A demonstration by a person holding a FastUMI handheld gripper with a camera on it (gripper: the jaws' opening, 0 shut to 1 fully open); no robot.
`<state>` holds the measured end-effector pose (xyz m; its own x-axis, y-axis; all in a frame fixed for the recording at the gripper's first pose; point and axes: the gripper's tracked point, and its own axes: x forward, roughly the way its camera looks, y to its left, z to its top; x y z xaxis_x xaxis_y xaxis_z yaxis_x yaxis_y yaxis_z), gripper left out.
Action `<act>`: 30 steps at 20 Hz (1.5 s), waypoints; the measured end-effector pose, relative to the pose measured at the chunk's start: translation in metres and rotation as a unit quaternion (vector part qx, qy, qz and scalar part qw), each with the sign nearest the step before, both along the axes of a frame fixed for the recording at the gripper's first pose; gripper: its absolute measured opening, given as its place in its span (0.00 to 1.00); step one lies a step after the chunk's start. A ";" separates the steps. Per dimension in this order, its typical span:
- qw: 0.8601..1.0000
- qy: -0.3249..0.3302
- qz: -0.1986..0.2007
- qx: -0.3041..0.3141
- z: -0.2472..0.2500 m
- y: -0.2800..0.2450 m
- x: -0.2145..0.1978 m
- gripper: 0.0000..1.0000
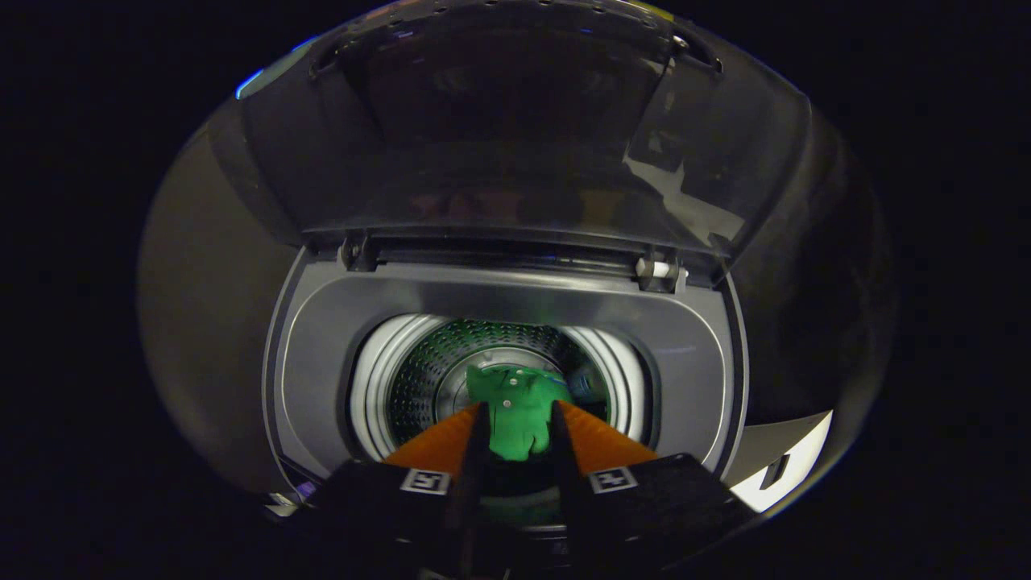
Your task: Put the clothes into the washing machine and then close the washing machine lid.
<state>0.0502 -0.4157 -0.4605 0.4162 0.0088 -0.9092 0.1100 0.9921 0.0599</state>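
Observation:
I look down into the top-loading washing machine, whose round opening shows the perforated steel drum. A bright green garment with a small snap button fills the gap between my fingers and spreads out just beyond their tips, hanging over the drum's middle. My gripper is shut on the garment, with a finger pressing on each side of the cloth. The dark, see-through lid stands raised behind the opening, hinged along the back edge.
Two hinges hold the lid at the back of the grey top deck. A white ring lines the drum's mouth. A pale strip of the machine's side shows to the right of the fingers.

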 end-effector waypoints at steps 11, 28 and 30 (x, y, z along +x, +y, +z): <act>0.998 -0.055 0.008 0.025 0.054 0.015 0.017 1.00; 0.962 -0.267 0.003 0.059 0.227 -0.019 0.194 1.00; 0.958 -0.279 0.004 0.058 0.227 -0.017 0.188 1.00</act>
<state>0.2384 -0.4330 -0.2333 0.8372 0.1005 -0.5375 0.0218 0.9760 0.2165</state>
